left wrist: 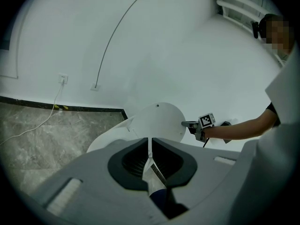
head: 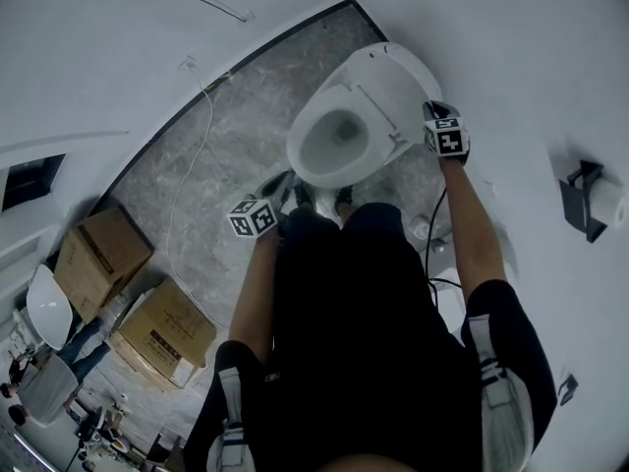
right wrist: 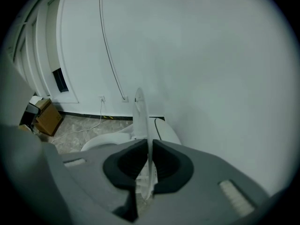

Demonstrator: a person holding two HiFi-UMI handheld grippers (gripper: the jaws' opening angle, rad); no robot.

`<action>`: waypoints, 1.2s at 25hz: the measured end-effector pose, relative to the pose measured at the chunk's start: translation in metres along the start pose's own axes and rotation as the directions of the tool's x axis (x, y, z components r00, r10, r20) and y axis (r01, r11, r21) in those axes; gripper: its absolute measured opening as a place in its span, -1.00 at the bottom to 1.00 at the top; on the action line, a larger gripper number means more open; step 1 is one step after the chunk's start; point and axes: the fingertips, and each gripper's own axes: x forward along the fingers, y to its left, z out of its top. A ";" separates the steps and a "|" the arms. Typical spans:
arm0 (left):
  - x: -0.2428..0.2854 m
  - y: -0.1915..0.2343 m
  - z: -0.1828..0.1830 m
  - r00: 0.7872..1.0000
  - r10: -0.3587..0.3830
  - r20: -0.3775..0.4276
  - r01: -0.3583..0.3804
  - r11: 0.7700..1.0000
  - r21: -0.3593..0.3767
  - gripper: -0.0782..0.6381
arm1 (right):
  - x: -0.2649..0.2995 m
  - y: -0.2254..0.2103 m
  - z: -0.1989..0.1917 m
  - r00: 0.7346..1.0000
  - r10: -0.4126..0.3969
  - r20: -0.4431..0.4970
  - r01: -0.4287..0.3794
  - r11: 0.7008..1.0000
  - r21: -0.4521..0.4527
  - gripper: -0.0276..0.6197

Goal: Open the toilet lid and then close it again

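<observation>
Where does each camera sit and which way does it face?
Head view: on the person's head, looking down at the toilet bowl; torso, arms, left gripper, right gripper show.
Left gripper view: on that gripper, facing the raised toilet lid; shut jaws show.
Right gripper view: on that gripper, facing the wall; jaws shut on the lid's edge.
Shared: head view and left gripper view show the right gripper.
</observation>
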 end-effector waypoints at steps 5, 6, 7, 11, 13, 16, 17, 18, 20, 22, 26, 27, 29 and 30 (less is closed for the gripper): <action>-0.007 0.006 0.007 1.000 -0.010 0.006 0.010 1.000 -0.005 -0.69 | -0.004 0.013 -0.002 1.000 -0.004 0.003 0.004 1.000 0.007 -0.82; -0.009 0.009 0.008 1.000 -0.011 0.006 0.011 1.000 -0.005 -0.69 | -0.005 0.016 -0.002 1.000 -0.005 0.005 0.005 1.000 0.008 -0.82; -0.010 0.012 0.010 1.000 -0.012 0.005 0.012 1.000 -0.005 -0.69 | -0.005 0.019 -0.002 1.000 -0.006 0.005 0.006 1.000 0.009 -0.82; -0.013 0.022 0.012 1.000 -0.023 -0.018 0.023 1.000 -0.003 -0.68 | -0.009 0.033 -0.002 1.000 -0.012 0.001 0.012 1.000 0.017 -0.81; -0.012 0.027 0.013 0.999 -0.027 -0.033 0.027 1.000 0.001 -0.68 | -0.010 0.040 -0.004 1.000 -0.013 0.001 0.013 1.000 0.017 -0.81; -0.009 0.031 0.018 0.998 -0.041 -0.046 0.041 0.999 0.006 -0.68 | -0.012 0.051 -0.003 1.000 -0.017 0.009 0.017 1.000 0.023 -0.80; -0.007 0.031 0.020 0.997 -0.048 -0.052 0.049 0.999 0.008 -0.68 | -0.013 0.055 -0.004 1.000 -0.018 0.011 0.018 1.000 0.026 -0.79; -0.006 0.031 0.021 0.997 -0.056 -0.059 0.056 0.998 0.011 -0.68 | -0.015 0.060 -0.004 1.000 -0.018 0.013 0.017 0.999 0.029 -0.79; -0.002 0.031 0.022 0.995 -0.070 -0.073 0.072 0.997 0.016 -0.69 | -0.017 0.071 -0.004 1.000 -0.009 0.019 0.008 0.999 0.041 -0.77; 0.001 0.031 0.023 0.993 -0.086 -0.086 0.088 0.996 0.019 -0.68 | -0.020 0.085 -0.003 1.000 0.004 0.023 -0.005 0.999 0.043 -0.76; 0.010 0.027 0.023 0.986 -0.117 -0.115 0.121 0.992 0.031 -0.68 | -0.023 0.106 -0.009 1.000 0.009 0.004 -0.009 1.000 -0.011 -0.75; 0.012 0.025 0.023 0.985 -0.124 -0.123 0.129 0.991 0.033 -0.68 | -0.024 0.112 -0.010 1.000 0.011 -0.001 -0.011 1.000 -0.029 -0.75; 0.015 0.024 0.022 0.981 -0.135 -0.139 0.142 0.989 0.037 -0.68 | -0.024 0.122 -0.013 1.000 0.019 -0.009 -0.020 0.998 -0.058 -0.74; 0.017 0.024 0.021 0.979 -0.141 -0.148 0.148 0.988 0.039 -0.68 | -0.024 0.127 -0.015 1.000 0.022 -0.012 -0.023 0.997 -0.069 -0.73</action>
